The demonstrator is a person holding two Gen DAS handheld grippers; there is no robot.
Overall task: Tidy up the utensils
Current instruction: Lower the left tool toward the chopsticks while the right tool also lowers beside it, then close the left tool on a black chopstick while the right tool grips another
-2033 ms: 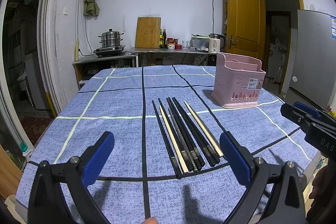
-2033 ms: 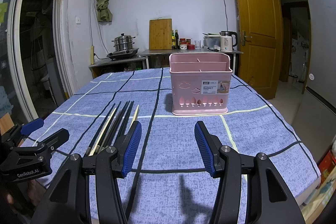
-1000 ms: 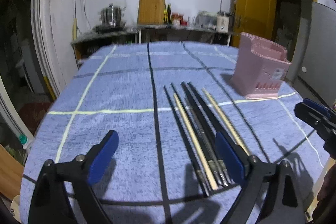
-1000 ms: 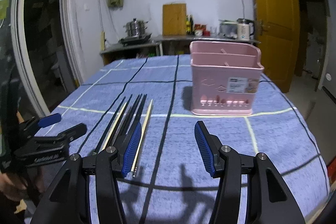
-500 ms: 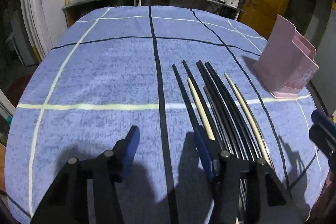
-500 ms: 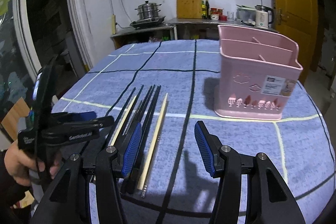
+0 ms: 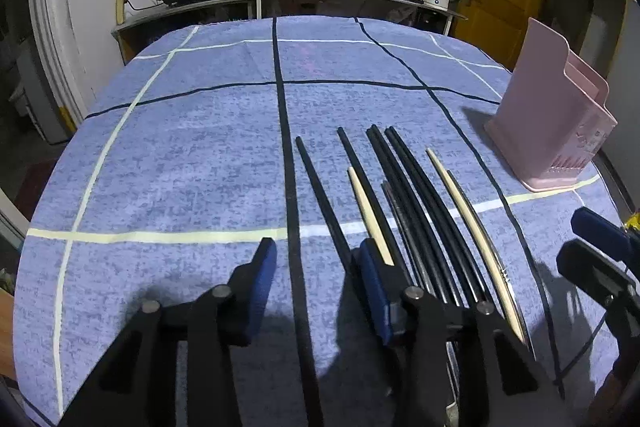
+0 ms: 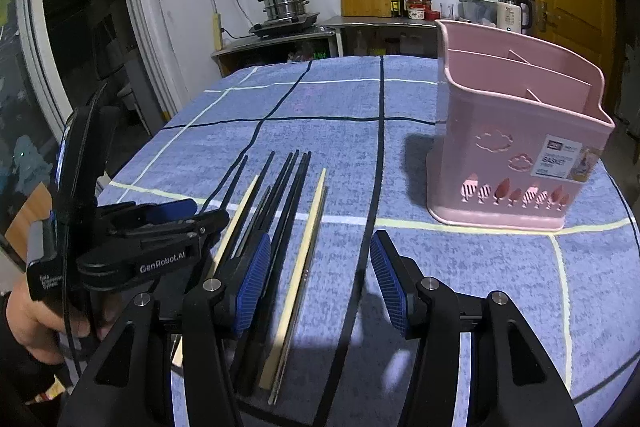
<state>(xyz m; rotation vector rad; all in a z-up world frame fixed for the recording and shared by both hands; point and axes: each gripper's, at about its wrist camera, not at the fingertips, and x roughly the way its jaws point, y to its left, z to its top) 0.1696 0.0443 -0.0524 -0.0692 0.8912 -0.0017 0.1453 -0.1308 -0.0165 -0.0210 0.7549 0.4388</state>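
Left wrist view: chopsticks [image 7: 404,187] lie in a row on the blue checked tablecloth [image 7: 192,155], the pink basket [image 7: 556,131] well apart to their right. Left gripper [image 7: 316,267] has just been closing, fingers still parted, gripping nothing. Right gripper [image 8: 316,275] spread, empty, over one pale chopstick [image 8: 308,239].

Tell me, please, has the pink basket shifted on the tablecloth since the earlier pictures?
No. The pink basket stands just beyond the pale yellow stripe of the tablecloth, as before; it only looks nearer because the camera has approached.
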